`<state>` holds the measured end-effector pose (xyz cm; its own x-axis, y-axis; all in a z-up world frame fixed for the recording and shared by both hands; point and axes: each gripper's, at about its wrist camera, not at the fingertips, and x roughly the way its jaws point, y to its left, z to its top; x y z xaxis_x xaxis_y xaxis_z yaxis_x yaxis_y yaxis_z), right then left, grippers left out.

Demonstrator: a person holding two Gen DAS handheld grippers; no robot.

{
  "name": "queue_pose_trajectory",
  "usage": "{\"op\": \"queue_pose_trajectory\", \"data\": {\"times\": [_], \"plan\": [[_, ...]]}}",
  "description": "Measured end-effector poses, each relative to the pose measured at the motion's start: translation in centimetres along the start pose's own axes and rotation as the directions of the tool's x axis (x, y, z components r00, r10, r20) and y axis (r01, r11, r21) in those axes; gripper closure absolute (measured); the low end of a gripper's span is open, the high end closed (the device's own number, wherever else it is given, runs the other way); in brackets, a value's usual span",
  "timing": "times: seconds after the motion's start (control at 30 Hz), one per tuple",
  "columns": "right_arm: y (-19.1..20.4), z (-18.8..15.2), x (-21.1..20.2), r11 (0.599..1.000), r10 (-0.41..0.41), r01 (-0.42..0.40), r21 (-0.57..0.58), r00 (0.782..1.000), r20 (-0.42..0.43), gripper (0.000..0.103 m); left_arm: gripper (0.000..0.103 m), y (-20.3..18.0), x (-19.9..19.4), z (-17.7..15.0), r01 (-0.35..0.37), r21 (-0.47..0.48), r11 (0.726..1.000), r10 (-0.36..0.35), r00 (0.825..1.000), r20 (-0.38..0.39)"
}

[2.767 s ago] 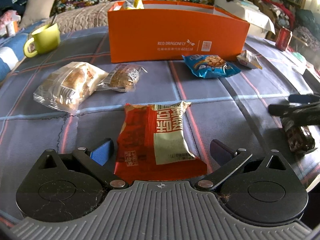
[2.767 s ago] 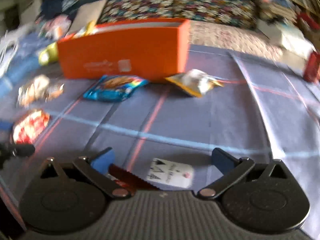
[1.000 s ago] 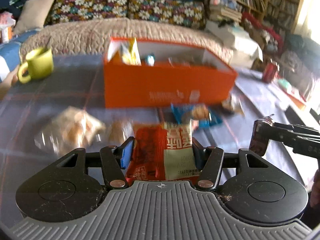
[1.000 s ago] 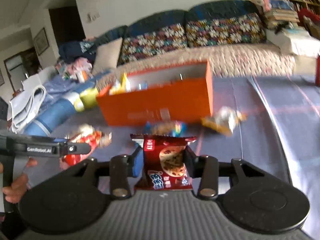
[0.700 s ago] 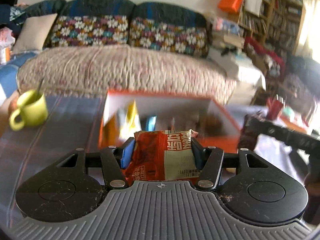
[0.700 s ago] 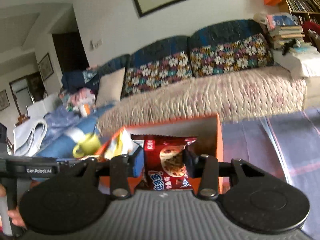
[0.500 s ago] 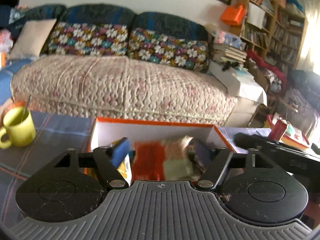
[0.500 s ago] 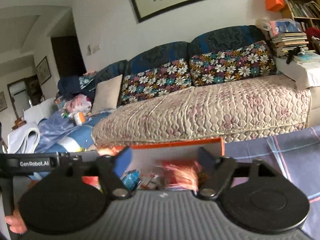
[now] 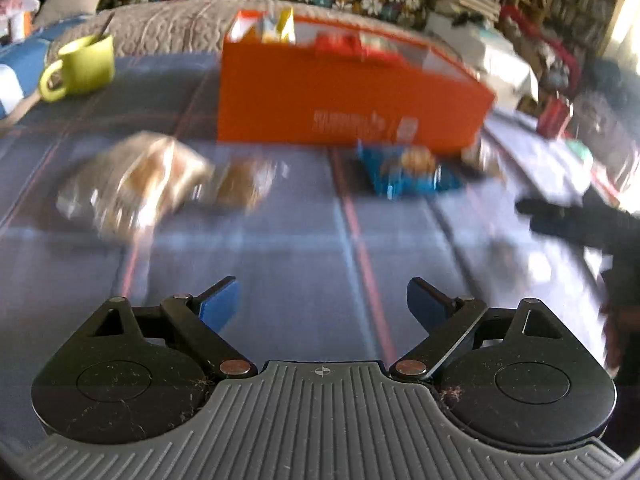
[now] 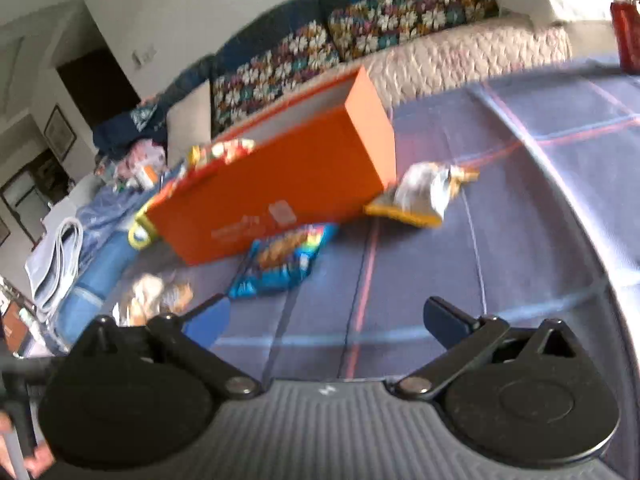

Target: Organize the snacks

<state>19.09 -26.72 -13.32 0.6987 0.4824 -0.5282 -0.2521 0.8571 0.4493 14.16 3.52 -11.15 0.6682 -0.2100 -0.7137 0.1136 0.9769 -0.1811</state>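
Note:
An orange box (image 9: 340, 96) (image 10: 280, 184) stands at the back of the table with snack packs sticking out of its top. My left gripper (image 9: 322, 304) is open and empty above the blue plaid tablecloth (image 9: 280, 264). My right gripper (image 10: 334, 316) is open and empty too, and shows at the right of the left wrist view (image 9: 576, 220). On the cloth lie a clear bag of pastries (image 9: 132, 184) (image 10: 148, 296), a smaller clear pack (image 9: 244, 180), a blue cookie pack (image 9: 408, 172) (image 10: 284, 256) and a yellow-edged silver pack (image 10: 424, 192).
A green mug (image 9: 80, 66) with a spoon stands at the back left. A red can (image 9: 554, 114) (image 10: 626, 36) stands at the right. A floral sofa (image 10: 360, 36) runs behind the table. Both views are blurred by motion.
Both grippers carried their packs over the orange box, opened and let them drop inside. Both have since pulled back low over the table, open and empty.

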Motion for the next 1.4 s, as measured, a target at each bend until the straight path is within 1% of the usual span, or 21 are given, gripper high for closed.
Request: {"op": "queue_pose_trajectory", "data": {"times": [0.07,0.13,0.2,0.3,0.33,0.4,0.47,0.5,0.57,0.6,0.67,0.77,0.83,0.87,0.93,0.97,1.0,1.13,1.23,1.33,1.4], "plan": [[0.4,-0.3,-0.3,1.000,-0.003,0.003,-0.014,1.000,0.005,0.000,0.037,0.0,-0.2,-0.7,-0.047,0.037,0.998,0.047,0.999,0.012],[0.5,-0.4,-0.3,1.000,0.005,-0.005,-0.006,1.000,-0.002,0.000,0.038,0.3,-0.6,-0.2,-0.137,0.067,0.988,0.134,0.990,0.054],[0.6,-0.4,-0.4,1.000,0.015,-0.015,-0.011,1.000,-0.006,0.000,0.035,1.2,-1.3,0.8,-0.226,0.083,0.971,0.214,0.968,0.131],[0.8,-0.3,-0.8,0.999,0.007,-0.007,-0.048,1.000,0.000,0.000,0.026,2.8,-1.5,2.8,-0.346,0.123,0.930,0.313,0.923,0.224],[0.7,-0.3,-0.9,0.999,0.002,-0.002,-0.053,1.000,0.001,0.000,0.027,3.5,-1.0,3.6,-0.371,0.147,0.917,0.332,0.913,0.236],[0.5,-0.2,-0.8,0.999,-0.004,0.004,-0.038,1.000,-0.005,0.000,0.027,4.9,0.6,5.0,-0.380,0.197,0.904,0.337,0.916,0.218],[0.1,-0.3,-0.6,1.000,-0.006,0.006,-0.017,1.000,-0.014,0.000,0.041,5.8,1.8,6.2,-0.420,0.186,0.888,0.389,0.903,0.182],[0.0,-0.3,-0.6,1.000,-0.009,0.009,-0.013,1.000,-0.016,0.000,0.047,5.8,1.6,6.5,-0.410,0.169,0.896,0.383,0.907,0.174],[-0.1,-0.4,-0.3,1.000,-0.019,0.019,-0.013,0.999,-0.027,0.000,0.035,4.9,0.2,6.8,-0.302,0.156,0.940,0.266,0.940,0.214],[-0.1,-0.4,-0.1,1.000,-0.020,0.020,-0.011,0.999,-0.032,0.000,0.031,4.2,-0.2,6.7,-0.259,0.167,0.951,0.216,0.947,0.238],[-0.1,-0.4,0.0,1.000,-0.006,0.006,-0.005,0.999,-0.037,0.000,0.033,2.4,0.3,6.7,-0.234,0.228,0.945,0.178,0.954,0.241],[0.1,-0.5,-0.2,1.000,-0.002,0.001,-0.023,1.000,-0.031,0.000,0.048,-0.1,3.5,6.8,-0.243,0.368,0.898,0.183,0.965,0.190],[-0.1,-0.5,-0.5,1.000,-0.012,0.011,-0.025,1.000,-0.026,0.000,0.067,-1.1,5.7,6.8,-0.222,0.438,0.871,0.181,0.974,0.135],[-0.3,-0.5,-0.6,1.000,-0.014,0.013,-0.015,1.000,-0.024,0.000,0.071,-1.4,6.7,6.8,-0.214,0.460,0.861,0.183,0.977,0.113],[-1.0,-0.4,-0.7,1.000,-0.009,0.010,0.017,1.000,-0.022,0.000,0.089,-1.1,8.6,7.0,-0.212,0.478,0.852,0.203,0.977,0.071],[-1.3,-0.4,-0.7,0.999,-0.008,0.008,0.032,1.000,-0.022,0.000,0.094,-1.0,8.8,6.9,-0.207,0.463,0.862,0.194,0.978,0.077],[-1.6,-0.3,-0.6,0.999,-0.005,0.006,0.045,1.000,-0.024,0.000,0.103,-0.7,8.8,6.9,-0.193,0.446,0.874,0.186,0.981,0.061],[-2.0,-0.2,-0.3,0.997,0.015,-0.012,0.079,0.999,-0.035,0.000,0.103,-1.1,6.9,5.1,-0.135,0.380,0.915,0.121,0.991,0.059],[-1.7,-0.2,-0.2,0.998,0.010,-0.008,0.062,0.999,-0.037,0.000,0.103,-2.3,5.0,2.8,-0.150,0.365,0.919,0.129,0.988,0.082],[-1.0,0.3,-0.4,1.000,-0.014,0.014,0.002,1.000,-0.009,0.000,0.103,-3.3,3.4,0.9,-0.163,0.337,0.927,0.141,0.986,0.089],[-0.4,1.5,-0.1,0.994,-0.068,0.070,-0.078,0.997,0.021,0.000,0.103,-3.5,2.9,0.3,-0.167,0.306,0.937,0.144,0.985,0.098]]}}
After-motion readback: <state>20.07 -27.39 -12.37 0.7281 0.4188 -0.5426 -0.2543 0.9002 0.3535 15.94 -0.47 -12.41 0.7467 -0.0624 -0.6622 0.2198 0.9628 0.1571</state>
